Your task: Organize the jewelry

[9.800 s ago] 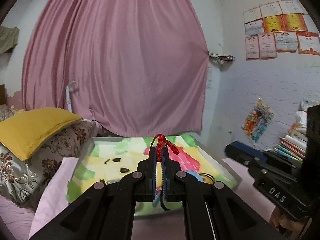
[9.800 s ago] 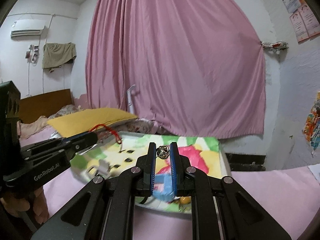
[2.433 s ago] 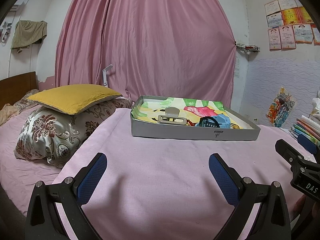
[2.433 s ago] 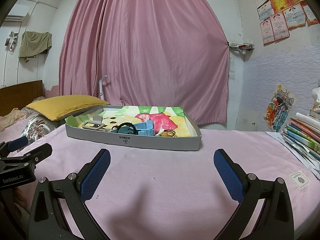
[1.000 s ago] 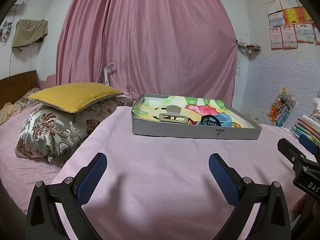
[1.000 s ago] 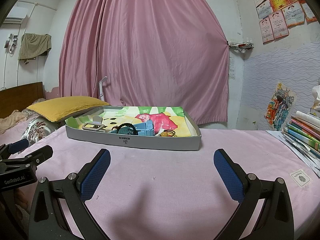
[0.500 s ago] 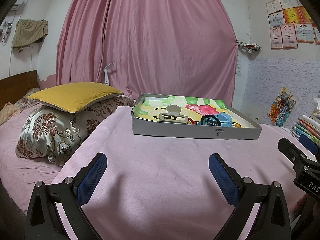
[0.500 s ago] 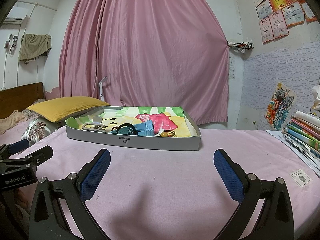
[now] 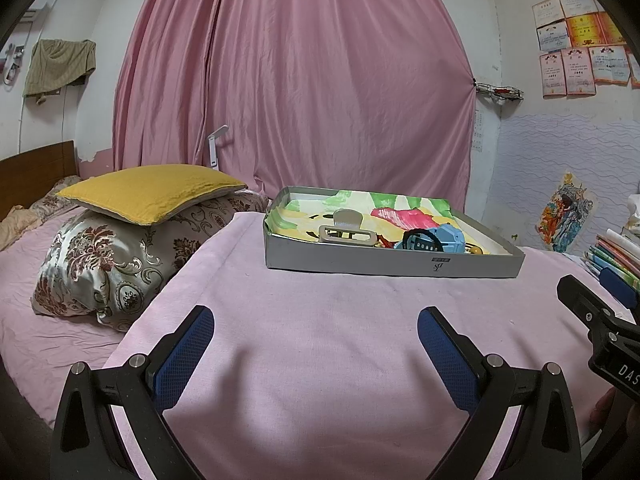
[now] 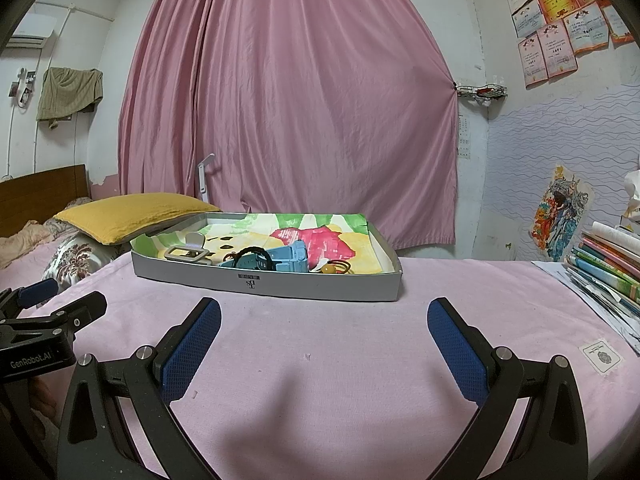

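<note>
You are holding both tongs low over the pink bed sheet (image 9: 312, 360), well short of the grey tray (image 9: 394, 268) that is sitting further up the bed; the left tongs (image 9: 316, 344) are standing wide with nothing between the blue pads, and the right tongs (image 10: 324, 336) are standing just as wide and just as empty. The jewelry is lying inside the tray on its painted paper lining: a beige hair claw (image 9: 347, 232) toward the left, a blue watch (image 10: 280, 258) with a dark band (image 10: 254, 258) looped against it near the middle, and an amber-beaded ring or tie (image 10: 335, 267) just to the right, with something red barely showing by the watch in the left view. No loose piece is showing on the sheet, so you are looking to be at the close of the collecting step, or pausing between sorts. If more tidying is wanted, the next move is calling for a reach forward over the tray's near wall, narrowing one pair of tongs on a single small piece without dragging its neighbours, since the watch, band and ring are crowding together
</note>
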